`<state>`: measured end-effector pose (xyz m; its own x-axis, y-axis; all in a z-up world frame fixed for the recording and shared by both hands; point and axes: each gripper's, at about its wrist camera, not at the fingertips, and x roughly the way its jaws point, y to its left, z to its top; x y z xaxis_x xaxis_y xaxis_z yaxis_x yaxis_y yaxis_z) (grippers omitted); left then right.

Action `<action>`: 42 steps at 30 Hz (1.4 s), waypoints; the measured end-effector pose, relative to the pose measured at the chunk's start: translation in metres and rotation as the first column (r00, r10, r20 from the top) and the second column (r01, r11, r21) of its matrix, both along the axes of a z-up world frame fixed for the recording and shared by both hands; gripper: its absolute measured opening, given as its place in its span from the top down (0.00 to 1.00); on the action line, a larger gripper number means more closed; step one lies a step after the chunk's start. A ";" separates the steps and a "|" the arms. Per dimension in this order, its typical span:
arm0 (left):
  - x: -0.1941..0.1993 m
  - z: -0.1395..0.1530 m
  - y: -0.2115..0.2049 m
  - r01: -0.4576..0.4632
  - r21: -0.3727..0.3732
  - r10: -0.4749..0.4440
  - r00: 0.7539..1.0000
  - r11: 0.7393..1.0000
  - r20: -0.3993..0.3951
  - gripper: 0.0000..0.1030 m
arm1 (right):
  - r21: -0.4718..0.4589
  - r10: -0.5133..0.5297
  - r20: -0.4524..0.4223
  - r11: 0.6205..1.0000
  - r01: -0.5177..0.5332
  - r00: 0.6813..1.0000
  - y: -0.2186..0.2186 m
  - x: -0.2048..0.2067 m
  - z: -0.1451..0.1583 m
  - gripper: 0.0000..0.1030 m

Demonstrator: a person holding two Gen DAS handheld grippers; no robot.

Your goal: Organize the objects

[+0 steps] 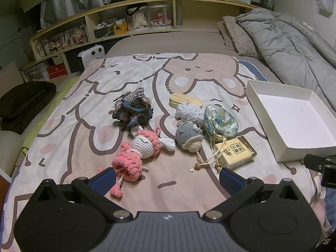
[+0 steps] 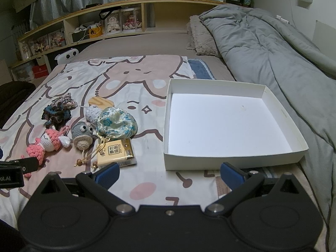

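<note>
Bedspread (image 2: 130, 79) under toys, white box (image 2: 275, 107)

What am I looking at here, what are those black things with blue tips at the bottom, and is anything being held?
Those are two hand-held grippers, one in each of a person's hands. Each carries a wide-angle camera looking forward along its two fingers, so each picture shows its own gripper at the bottom. One picture is from the left gripper, the other from the right gripper. Both stand open and hold nothing.

They look over a bed with a cartoon blanket. On it lie a pink crochet doll, a grey crochet toy, a dark yarn bundle, a flowered pouch, a yellow packet and a wooden piece. To the right sits a white box, with nothing in it.
</note>
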<state>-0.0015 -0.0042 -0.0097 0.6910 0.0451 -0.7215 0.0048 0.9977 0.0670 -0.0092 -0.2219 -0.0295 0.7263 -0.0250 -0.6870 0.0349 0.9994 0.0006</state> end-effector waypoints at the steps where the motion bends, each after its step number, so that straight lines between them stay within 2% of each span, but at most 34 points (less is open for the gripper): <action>1: 0.000 0.000 0.000 0.000 0.000 0.000 1.000 1.000 0.000 0.00 | 0.000 0.000 0.000 1.000 0.000 1.000 0.001 -0.001 0.001 0.00; 42: 0.000 0.000 0.000 0.001 0.000 -0.001 1.000 1.000 -0.003 0.00 | -0.007 0.004 -0.002 1.000 -0.005 1.000 -0.001 0.000 0.005 0.00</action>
